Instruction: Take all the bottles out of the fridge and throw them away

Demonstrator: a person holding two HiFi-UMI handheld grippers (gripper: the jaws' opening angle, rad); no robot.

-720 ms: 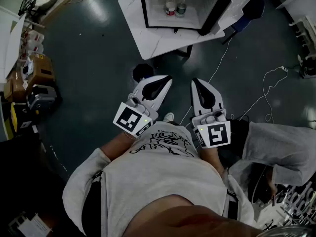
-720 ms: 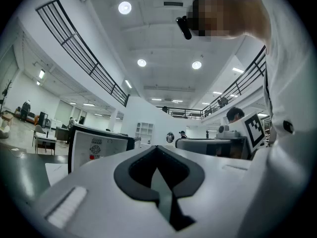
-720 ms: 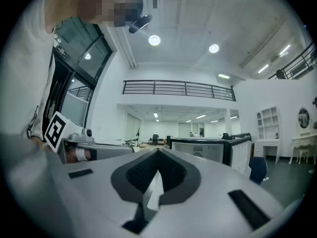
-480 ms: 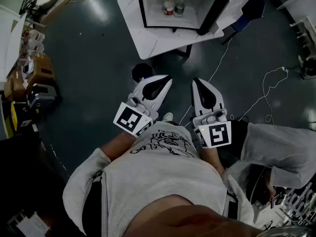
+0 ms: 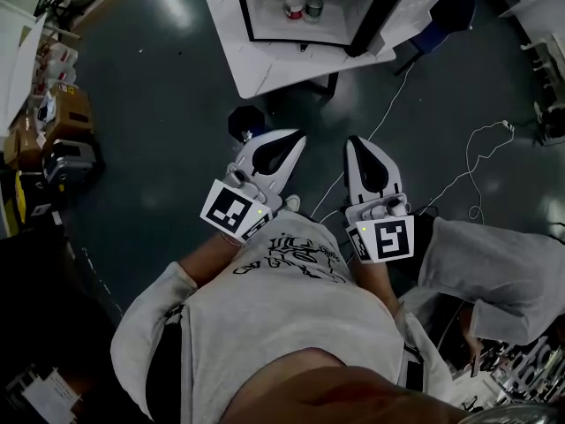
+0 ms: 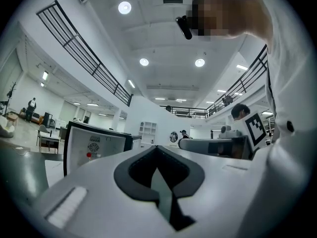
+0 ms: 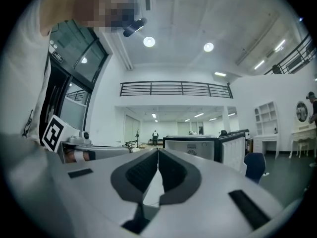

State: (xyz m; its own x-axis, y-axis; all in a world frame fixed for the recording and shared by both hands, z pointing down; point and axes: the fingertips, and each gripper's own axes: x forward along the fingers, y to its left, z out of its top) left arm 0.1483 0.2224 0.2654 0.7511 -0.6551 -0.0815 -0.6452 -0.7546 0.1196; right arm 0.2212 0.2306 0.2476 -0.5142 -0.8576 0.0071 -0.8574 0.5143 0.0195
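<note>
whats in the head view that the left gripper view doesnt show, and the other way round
Only the head view: the person's printed shirt and a cardboard box by the left edge.

Only the left gripper view: round ceiling lights, a balcony railing and a distant standing person.

Both: the open fridge, the left gripper with its jaws together on nothing, and the right gripper beside it.

White table [image 5: 265, 67] stands on the dark floor [image 5: 159, 104] ahead of me. The open fridge [image 5: 265, 16] sits on it, with two bottles [image 5: 292, 1] upright side by side inside. The floor also carries a white cable [image 5: 505, 125] on my right and a cardboard box [image 5: 71, 111] far left.
</note>
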